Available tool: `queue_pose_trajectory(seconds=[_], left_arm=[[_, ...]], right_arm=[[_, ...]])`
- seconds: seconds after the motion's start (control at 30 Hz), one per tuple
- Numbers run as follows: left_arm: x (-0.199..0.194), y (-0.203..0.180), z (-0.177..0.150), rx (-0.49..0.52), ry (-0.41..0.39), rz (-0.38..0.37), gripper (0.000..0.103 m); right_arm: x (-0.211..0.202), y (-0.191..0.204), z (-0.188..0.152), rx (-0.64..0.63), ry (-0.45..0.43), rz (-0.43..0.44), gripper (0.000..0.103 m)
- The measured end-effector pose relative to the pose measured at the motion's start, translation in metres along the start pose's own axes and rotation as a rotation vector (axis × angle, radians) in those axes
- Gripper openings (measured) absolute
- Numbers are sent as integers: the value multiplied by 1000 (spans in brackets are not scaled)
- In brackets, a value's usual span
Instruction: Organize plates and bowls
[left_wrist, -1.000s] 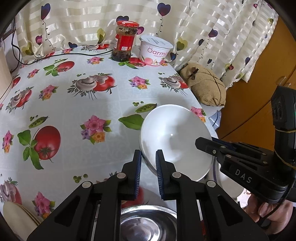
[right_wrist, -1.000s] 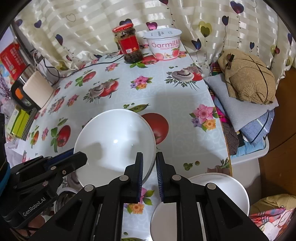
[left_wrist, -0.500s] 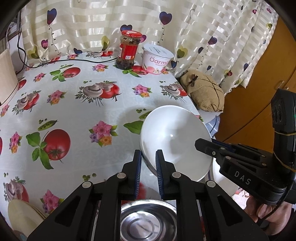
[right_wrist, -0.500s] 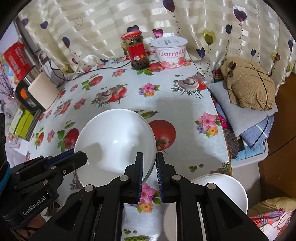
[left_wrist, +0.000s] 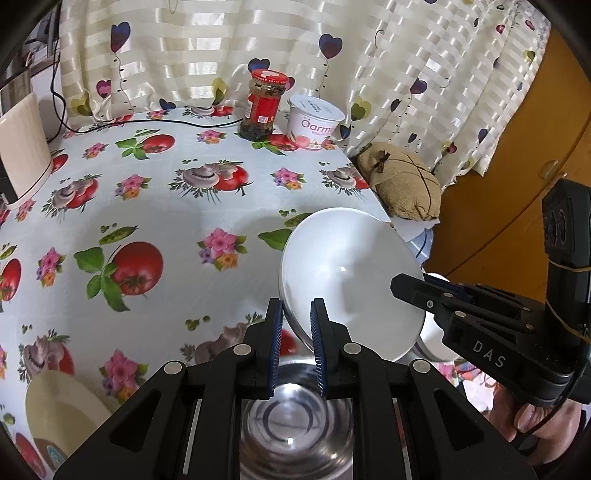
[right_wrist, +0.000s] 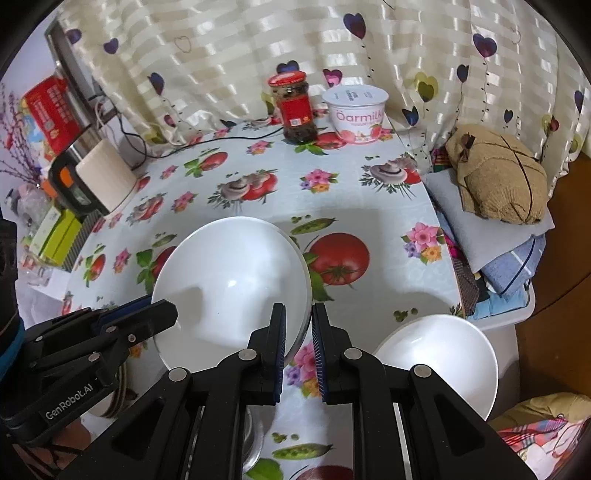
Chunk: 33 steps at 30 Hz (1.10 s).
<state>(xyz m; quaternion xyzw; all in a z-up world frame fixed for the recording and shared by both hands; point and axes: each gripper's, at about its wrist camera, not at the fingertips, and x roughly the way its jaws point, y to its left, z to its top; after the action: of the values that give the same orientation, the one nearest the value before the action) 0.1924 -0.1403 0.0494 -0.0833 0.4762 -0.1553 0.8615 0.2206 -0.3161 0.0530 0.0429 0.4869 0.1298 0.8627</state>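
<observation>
**A:** Where's the bowl right now?

**B:** I've got the white bowl up off the tablecloth, tilted, pinched from both sides. My left gripper is clamped on its near rim — pads narrow, rim between them. My right gripper bites the opposite edge, jaws almost together on the thin wall.

**A:** What's under it?

**B:** A steel bowl sits directly below my left claw. Off to the right, near the table edge, there's a second white bowl — well clear of the one I'm holding. A cream plate lies at lower left.

**A:** And the back?

**B:** A red-lidded jar beside a yogurt tub, against the curtain.
</observation>
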Motion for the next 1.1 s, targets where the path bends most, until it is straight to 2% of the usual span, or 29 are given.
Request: queue_pose_trajectory(seconds=[0.63,1.1], left_arm=[[-34,11,-33,-16,7,3,16],[-38,22,-67,-42,56,16,16]], right_arm=[[-27,33,-30,-23,-2,17,14],[-22,46,-63,-18,58,41,14]])
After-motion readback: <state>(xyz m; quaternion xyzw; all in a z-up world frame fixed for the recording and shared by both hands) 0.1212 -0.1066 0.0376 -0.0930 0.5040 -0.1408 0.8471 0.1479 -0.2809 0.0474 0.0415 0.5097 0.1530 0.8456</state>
